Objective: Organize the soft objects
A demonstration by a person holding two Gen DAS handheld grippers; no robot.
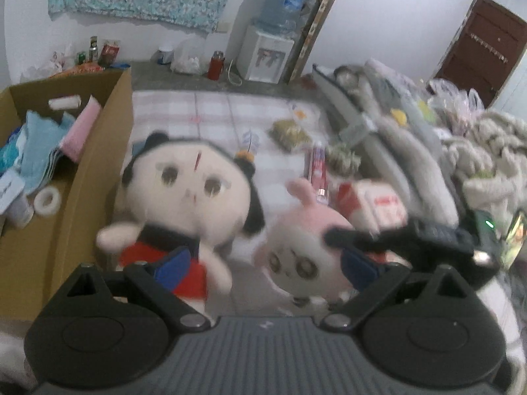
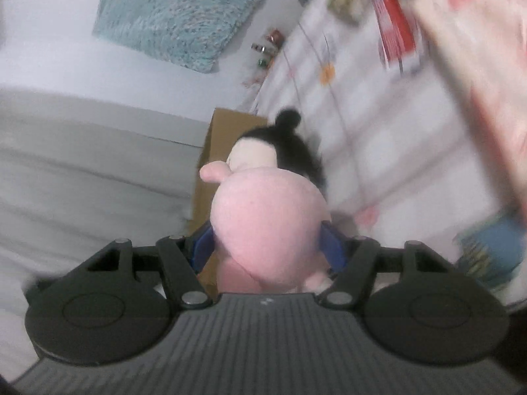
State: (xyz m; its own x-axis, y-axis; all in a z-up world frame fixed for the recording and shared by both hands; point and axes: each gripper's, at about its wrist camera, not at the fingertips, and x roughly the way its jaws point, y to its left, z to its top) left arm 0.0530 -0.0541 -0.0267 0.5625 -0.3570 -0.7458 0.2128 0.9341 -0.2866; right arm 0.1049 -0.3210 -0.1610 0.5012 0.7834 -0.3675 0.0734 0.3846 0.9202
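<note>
Right hand-held gripper [image 2: 268,247] clamped on the pink plush [image 2: 266,217], held up off the bed [image 1: 210,112]. Left hand-held gripper [image 1: 263,263] spread wide, nothing between its pads. Black-haired doll [image 1: 187,191] sits just right of the cardboard box [image 1: 98,151], near the pink plush.

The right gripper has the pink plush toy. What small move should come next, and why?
Probably carry the pink plush toy leftward over the open cardboard box before letting go. The right gripper is clamped on it, its blue pads pressing both sides, and the toy hangs beside the black-haired doll, outside the box. The left gripper is open and holds nothing.
</note>
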